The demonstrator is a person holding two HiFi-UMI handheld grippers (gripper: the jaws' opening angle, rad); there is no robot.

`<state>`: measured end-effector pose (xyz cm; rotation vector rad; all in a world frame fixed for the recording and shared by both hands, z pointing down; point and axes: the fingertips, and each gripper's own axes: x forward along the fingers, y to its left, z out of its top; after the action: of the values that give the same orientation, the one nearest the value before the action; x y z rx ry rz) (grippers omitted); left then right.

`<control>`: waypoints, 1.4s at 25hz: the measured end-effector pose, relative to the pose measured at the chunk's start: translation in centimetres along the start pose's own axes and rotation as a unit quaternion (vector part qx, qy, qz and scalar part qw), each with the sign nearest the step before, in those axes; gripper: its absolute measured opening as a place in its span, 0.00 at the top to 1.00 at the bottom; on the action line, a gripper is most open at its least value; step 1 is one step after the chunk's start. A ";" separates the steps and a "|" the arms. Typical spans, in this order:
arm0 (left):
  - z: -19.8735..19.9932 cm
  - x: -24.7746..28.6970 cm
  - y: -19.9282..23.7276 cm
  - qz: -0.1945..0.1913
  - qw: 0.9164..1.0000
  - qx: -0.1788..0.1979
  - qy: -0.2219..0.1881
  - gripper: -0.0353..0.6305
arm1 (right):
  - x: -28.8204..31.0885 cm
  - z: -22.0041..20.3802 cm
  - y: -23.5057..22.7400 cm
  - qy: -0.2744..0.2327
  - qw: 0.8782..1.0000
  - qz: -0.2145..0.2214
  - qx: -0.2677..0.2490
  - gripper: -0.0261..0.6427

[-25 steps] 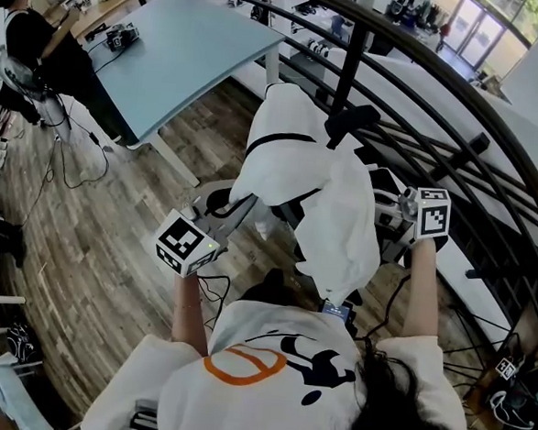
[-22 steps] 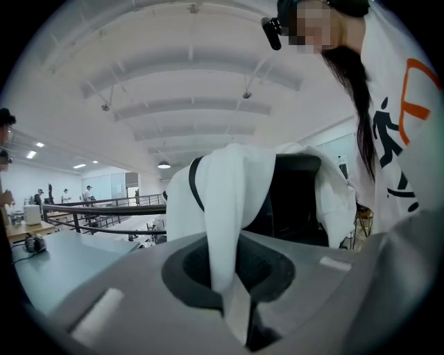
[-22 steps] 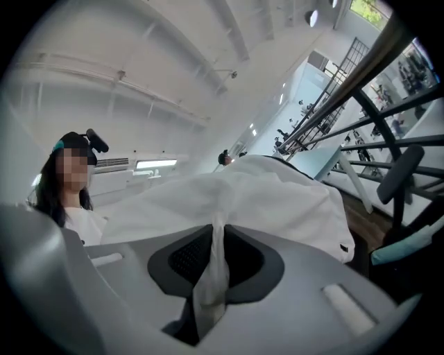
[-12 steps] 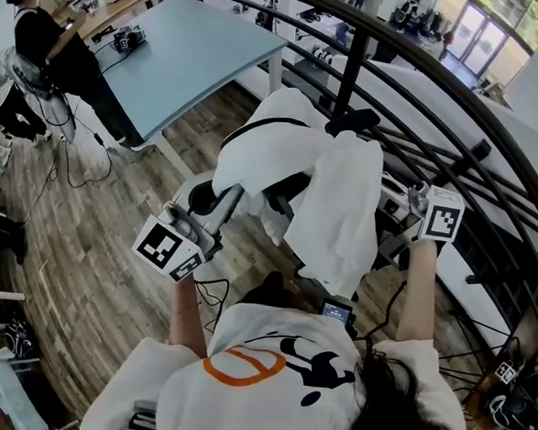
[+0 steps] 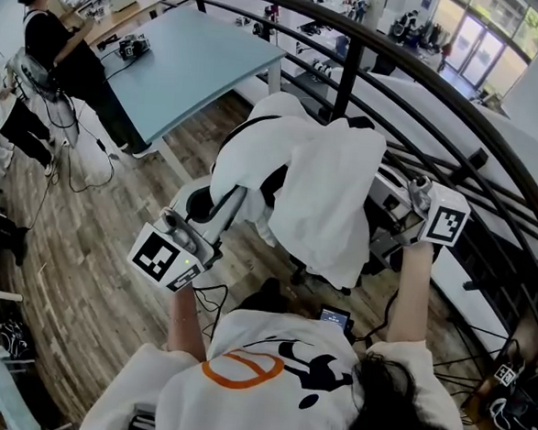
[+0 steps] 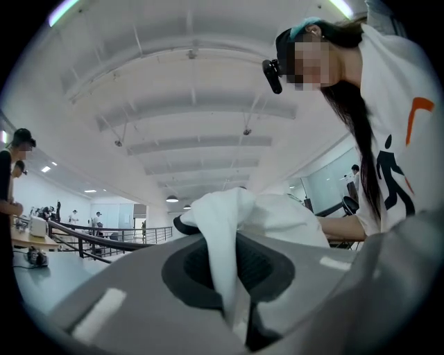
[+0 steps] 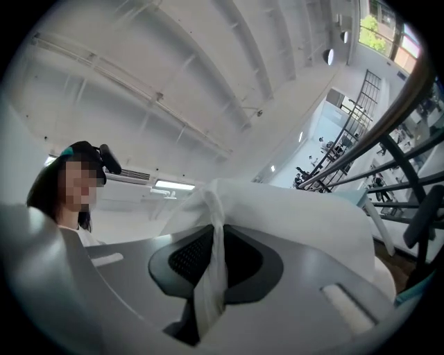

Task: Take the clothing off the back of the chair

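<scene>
A white garment (image 5: 330, 200) hangs spread between my two grippers, above a black office chair (image 5: 273, 180) that it mostly hides. In the head view my left gripper (image 5: 236, 198) grips the garment's left edge and my right gripper (image 5: 390, 186) its right edge. In the left gripper view the left gripper (image 6: 232, 288) is shut on a fold of the white cloth (image 6: 222, 236). The right gripper view shows the right gripper (image 7: 208, 288) shut on a twisted strip of the same cloth (image 7: 215, 229). Whether the garment still touches the chair back I cannot tell.
A light blue table (image 5: 197, 57) stands beyond the chair at the left. A curved black railing (image 5: 425, 92) runs close behind and to the right. A person (image 5: 60, 48) stands at the far left. Cables (image 5: 80, 164) trail over the wooden floor.
Both grippers have drawn apart, the left one down and leftward. The garment has risen and spread wider, where before it hung draped down over the chair.
</scene>
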<state>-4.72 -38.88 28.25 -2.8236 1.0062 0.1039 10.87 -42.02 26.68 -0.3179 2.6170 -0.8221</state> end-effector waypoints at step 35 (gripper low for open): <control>3.8 -3.3 -20.7 -0.072 0.997 0.008 -0.039 0.84 | -2.6 -7.5 14.7 0.011 0.997 0.021 -0.072 0.87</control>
<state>5.79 -20.39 27.14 -2.8428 0.7820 0.1877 8.58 -25.61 24.48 -0.2927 2.6994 -0.6268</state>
